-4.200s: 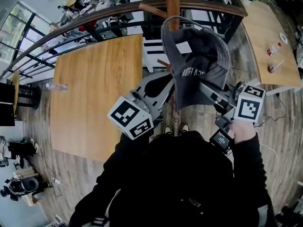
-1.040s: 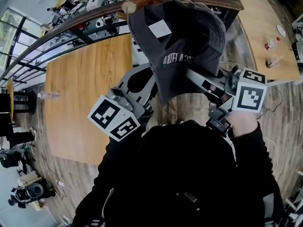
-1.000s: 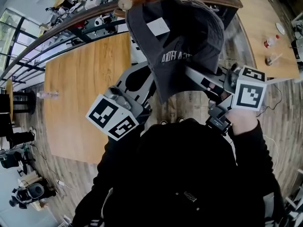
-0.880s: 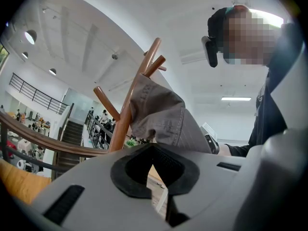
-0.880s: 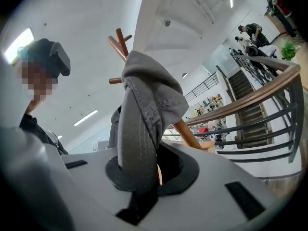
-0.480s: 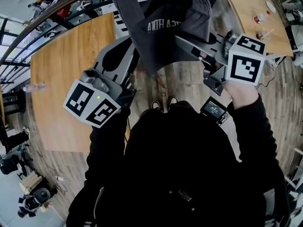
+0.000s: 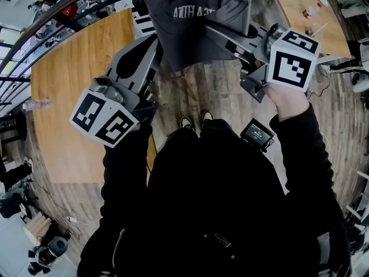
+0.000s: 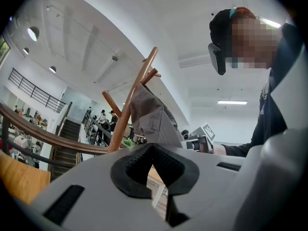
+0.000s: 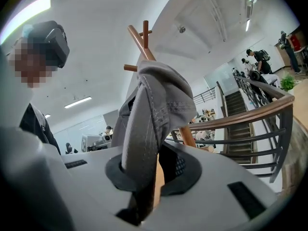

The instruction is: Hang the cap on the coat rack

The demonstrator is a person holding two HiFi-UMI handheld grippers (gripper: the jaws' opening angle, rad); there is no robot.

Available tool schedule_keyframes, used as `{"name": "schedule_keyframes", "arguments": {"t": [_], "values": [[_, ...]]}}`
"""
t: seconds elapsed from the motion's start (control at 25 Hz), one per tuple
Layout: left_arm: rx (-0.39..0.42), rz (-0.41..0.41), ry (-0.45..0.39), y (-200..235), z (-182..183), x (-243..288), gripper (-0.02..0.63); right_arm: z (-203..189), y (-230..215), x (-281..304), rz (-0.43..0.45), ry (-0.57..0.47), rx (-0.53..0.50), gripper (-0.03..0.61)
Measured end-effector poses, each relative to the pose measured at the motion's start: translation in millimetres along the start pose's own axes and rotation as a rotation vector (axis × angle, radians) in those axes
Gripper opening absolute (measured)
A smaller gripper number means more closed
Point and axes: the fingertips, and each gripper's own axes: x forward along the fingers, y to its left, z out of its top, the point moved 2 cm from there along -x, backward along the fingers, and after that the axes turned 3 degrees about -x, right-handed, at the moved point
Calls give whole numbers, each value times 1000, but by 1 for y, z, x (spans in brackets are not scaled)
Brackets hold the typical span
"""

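The left gripper [image 8: 153, 149] and right gripper [image 9: 153, 170] each pinch the grey cap [image 7: 196, 16] between their fingers near the coat rack [image 8: 126, 117].

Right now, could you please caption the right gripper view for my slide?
The right gripper shut on the grey cap, wooden coat rack rising behind it.

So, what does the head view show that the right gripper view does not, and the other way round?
Only the head view shows the person's shoes, the right hand that holds the gripper, and a small screen below that hand. Only the right gripper view shows the coat rack, which rises behind the cap, and the staircase. Both show the grey cap, the right gripper with its jaws shut on the cap's fabric, and the curved railing.
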Motion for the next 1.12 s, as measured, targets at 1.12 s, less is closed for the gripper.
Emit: {"name": "schedule_keyframes", "arguments": {"t": [1.12], "values": [[-66,-44,94,22,-50,16,3,-29,-52,-33,-163,-60,62,204]]}}
